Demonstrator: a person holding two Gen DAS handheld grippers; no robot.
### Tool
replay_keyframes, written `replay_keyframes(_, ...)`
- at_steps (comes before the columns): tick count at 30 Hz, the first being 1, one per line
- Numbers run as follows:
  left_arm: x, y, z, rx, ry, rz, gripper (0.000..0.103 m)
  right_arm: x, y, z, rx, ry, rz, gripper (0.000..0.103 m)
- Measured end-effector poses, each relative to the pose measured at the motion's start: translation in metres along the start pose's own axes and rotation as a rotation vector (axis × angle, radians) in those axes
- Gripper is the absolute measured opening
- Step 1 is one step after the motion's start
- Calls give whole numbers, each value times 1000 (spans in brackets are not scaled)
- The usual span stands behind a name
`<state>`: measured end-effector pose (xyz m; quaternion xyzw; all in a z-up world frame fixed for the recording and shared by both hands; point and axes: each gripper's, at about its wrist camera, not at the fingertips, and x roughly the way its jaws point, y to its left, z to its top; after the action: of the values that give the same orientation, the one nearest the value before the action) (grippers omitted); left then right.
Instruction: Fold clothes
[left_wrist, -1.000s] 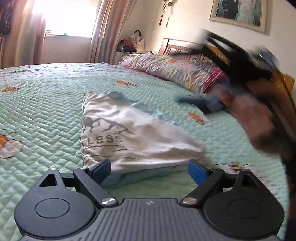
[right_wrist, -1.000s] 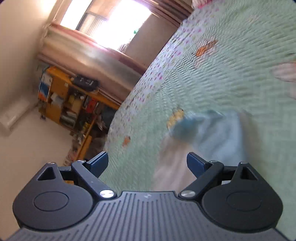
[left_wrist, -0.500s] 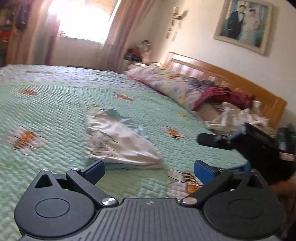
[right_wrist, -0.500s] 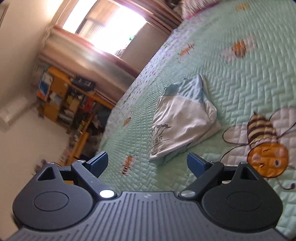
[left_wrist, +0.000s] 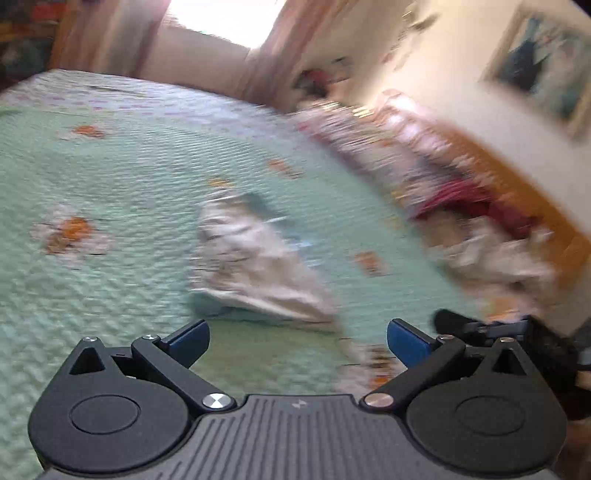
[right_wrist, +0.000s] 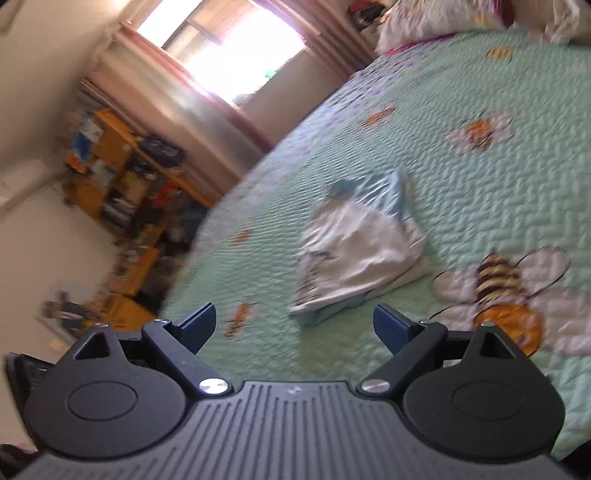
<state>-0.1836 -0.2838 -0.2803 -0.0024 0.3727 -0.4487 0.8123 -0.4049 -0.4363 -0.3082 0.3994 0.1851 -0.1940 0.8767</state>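
A wide bed, covered by a mint-green quilted bedspread (right_wrist: 461, 206) printed with bees and flowers, fills both views. Pillows and a heap of loose clothes (left_wrist: 476, 236) lie along the wooden headboard (left_wrist: 535, 192), blurred. Near the middle of the bedspread rests the folded garment (right_wrist: 364, 254), white over pale blue, lying flat and touching neither tool. The left gripper (left_wrist: 297, 341) hangs above the quilt, short of the garment, fingers spread wide apart with nothing between them. The right gripper (right_wrist: 293, 323) likewise hovers short of it, fingers parted and empty.
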Motion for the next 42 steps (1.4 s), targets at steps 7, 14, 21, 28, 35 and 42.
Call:
replay_keyframes(7,8,-44,30,123,-30,261,102,35,53,27,-114,59,-364,92)
replay_keyframes(14,4,-60,55,209,-55,399,102,59,79,33,-176,66,-454,92)
replay_keyframes(21,14,-61,65,204,-46,440,102,70,90,41,-226,65,-509,92)
replay_keyframes(28,41,-58,76,218,-10,466,102,89,87,50,-261,90,-534,92)
replay_keyframes(35,83,-51,82,234,72,453,102,123,69,60,-283,169,-563,92)
replay_keyframes(42,119,-42,81,236,125,435,102,157,49,66,-295,218,-571,92)
